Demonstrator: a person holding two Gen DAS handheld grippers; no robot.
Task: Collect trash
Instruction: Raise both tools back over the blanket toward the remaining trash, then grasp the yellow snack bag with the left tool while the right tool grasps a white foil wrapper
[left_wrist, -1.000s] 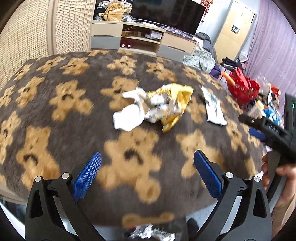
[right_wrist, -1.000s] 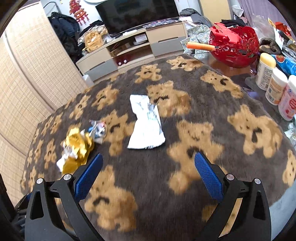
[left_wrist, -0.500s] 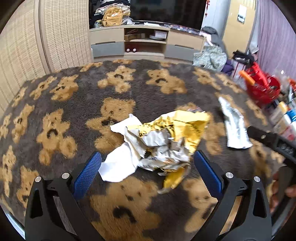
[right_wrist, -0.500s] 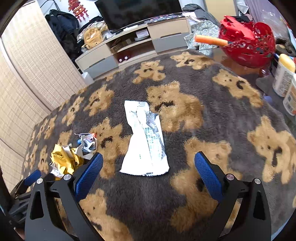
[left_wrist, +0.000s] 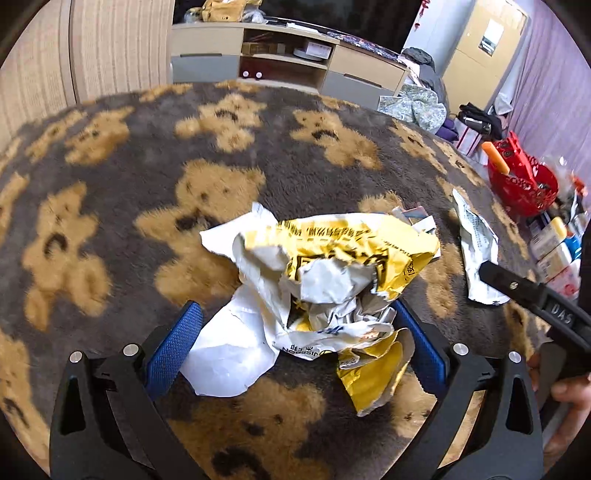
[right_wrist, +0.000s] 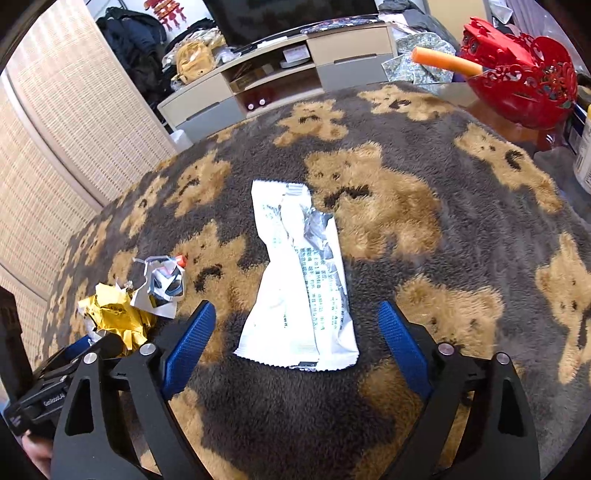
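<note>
A crumpled yellow and white wrapper pile (left_wrist: 325, 280) lies on the bear-pattern rug (left_wrist: 147, 155). My left gripper (left_wrist: 295, 343) is open, its blue pads on either side of the pile's near end. A flat white wrapper (right_wrist: 301, 280) lies on the rug; my right gripper (right_wrist: 293, 339) is open with its pads astride the wrapper's near end. The flat wrapper also shows in the left wrist view (left_wrist: 476, 243), and the yellow pile in the right wrist view (right_wrist: 114, 314), with a small silver wrapper (right_wrist: 162, 280) beside it.
A red basket (right_wrist: 524, 70) with an orange stick stands at the rug's far right, with bottles (left_wrist: 554, 240) beside it. A TV cabinet (left_wrist: 280, 62) and a wicker screen (right_wrist: 66, 122) stand behind the rug.
Both grippers have moved forward and down. The left one now has the yellow pile between its pads; the right one has closed in on the flat white wrapper.
</note>
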